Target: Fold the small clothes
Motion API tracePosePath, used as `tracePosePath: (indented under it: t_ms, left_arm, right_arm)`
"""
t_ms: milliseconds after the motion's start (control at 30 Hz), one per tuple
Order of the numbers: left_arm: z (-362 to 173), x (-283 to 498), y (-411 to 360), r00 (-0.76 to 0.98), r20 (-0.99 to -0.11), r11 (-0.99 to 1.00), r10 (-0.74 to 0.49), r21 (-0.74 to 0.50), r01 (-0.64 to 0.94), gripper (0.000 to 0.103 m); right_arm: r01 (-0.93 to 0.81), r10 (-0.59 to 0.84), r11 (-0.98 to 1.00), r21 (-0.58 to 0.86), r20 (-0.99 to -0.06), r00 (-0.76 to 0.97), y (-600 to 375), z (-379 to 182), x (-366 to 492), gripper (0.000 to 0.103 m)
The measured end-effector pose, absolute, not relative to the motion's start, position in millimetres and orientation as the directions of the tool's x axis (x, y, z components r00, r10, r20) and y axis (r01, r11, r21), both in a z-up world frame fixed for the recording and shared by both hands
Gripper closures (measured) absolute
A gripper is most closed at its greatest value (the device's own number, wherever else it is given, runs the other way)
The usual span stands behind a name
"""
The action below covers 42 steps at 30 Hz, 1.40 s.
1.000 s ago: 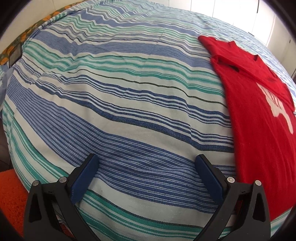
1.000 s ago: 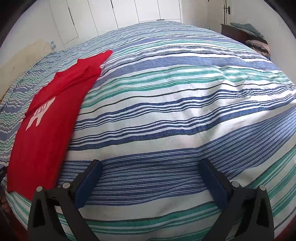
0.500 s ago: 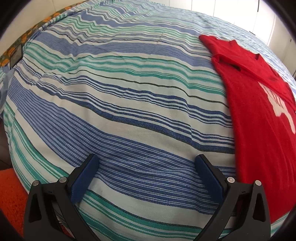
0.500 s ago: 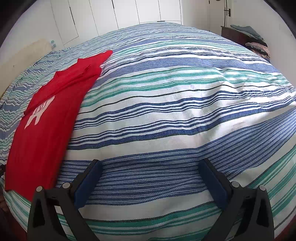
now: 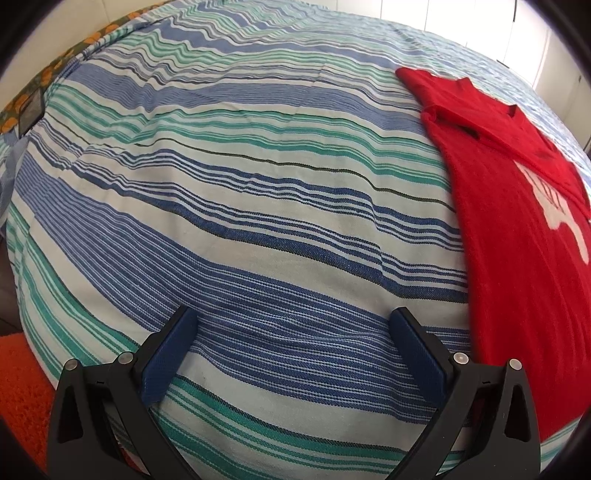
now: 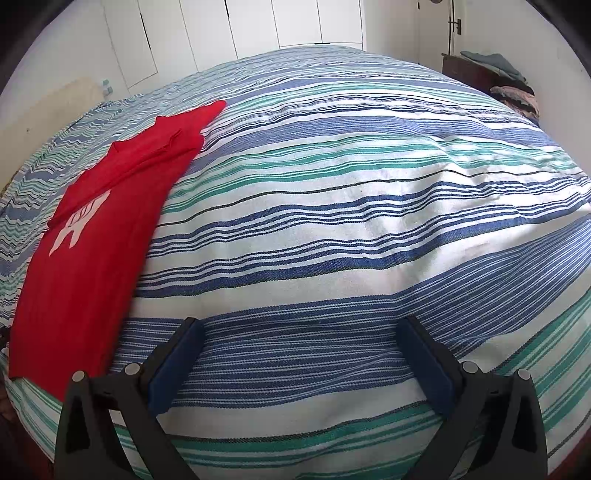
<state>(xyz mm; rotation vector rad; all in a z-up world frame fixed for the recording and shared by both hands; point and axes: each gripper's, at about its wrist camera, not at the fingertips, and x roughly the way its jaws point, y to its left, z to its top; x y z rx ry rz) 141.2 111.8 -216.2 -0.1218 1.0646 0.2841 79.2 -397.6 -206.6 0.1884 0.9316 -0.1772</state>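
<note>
A red T-shirt (image 5: 517, 266) with a white print lies flat on the striped bedspread (image 5: 258, 206), folded lengthwise into a long strip with a sleeve tucked across near the collar. It fills the right side of the left wrist view and the left side of the right wrist view, T-shirt (image 6: 92, 251). My left gripper (image 5: 295, 328) is open over bare bedspread, left of the shirt. My right gripper (image 6: 301, 338) is open too, over the bedspread (image 6: 351, 206) to the right of the shirt. Neither touches the cloth.
White wardrobe doors (image 6: 258, 26) stand behind the bed. A dark cabinet with piled clothes (image 6: 506, 81) sits at the far right. An orange rug (image 5: 22, 387) lies by the bed's near left edge, and a floral headboard strip (image 5: 55, 70) runs along the far left.
Both grippers have shifted only slightly; the shirt sits a touch further from the left gripper in view. Nothing was grasped or released.
</note>
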Motion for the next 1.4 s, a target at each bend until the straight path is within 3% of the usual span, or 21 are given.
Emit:
tracePosePath:
  t_ms: [1400]
  left_arm:
    - [-217.2, 144.0, 109.4, 0.459, -0.867, 0.949, 0.193, 0.046, -0.312, 0.000]
  right_arm:
    - [0.225, -0.075, 0.971, 0.075, -0.805, 0.589, -397.3, -207.2, 78.7, 0.000]
